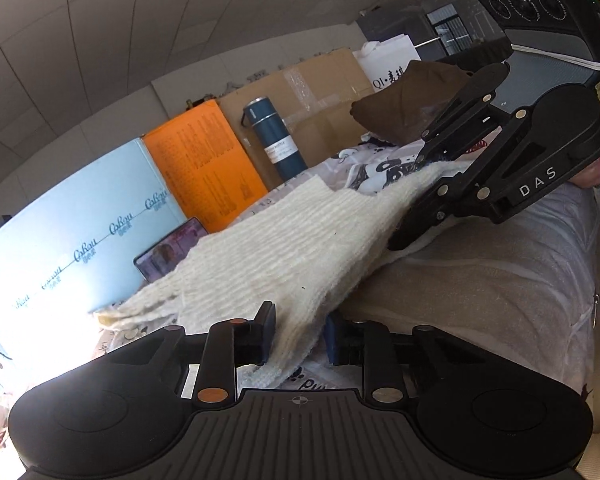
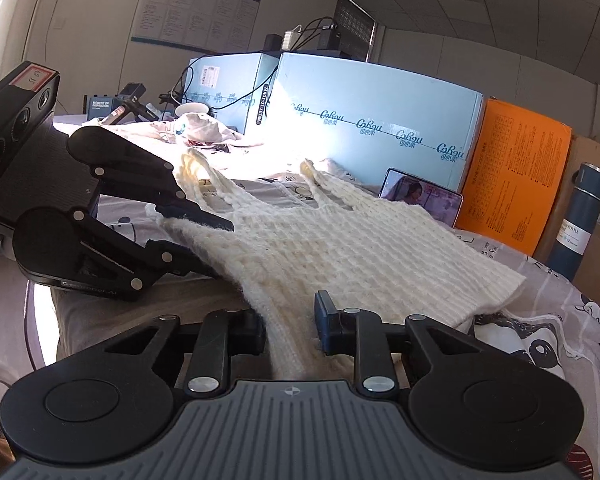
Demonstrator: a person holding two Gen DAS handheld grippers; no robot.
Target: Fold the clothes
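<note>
cream knit top [image 2: 340, 240] lies spread on the cartoon-print sheet [image 2: 560, 320], straps toward the blue boxes [image 2: 380, 120] | my left hand-held gripper [image 1: 298, 334] pinches one edge of it | my right hand-held gripper [image 2: 290, 328] clamps the hem | phone [image 2: 420, 196], orange box [image 2: 516, 184], blue bottle [image 2: 576, 224] stand beyond

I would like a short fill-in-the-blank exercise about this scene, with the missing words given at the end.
1. Both grippers hold a knitted top whose colour is ____.
2. The box between the light blue box and the brown cardboard is ____.
3. The dark blue bottle stands ____, not lying.
4. A ____ with a lit screen leans against the light blue box.

Missing words: cream; orange; upright; phone
</note>
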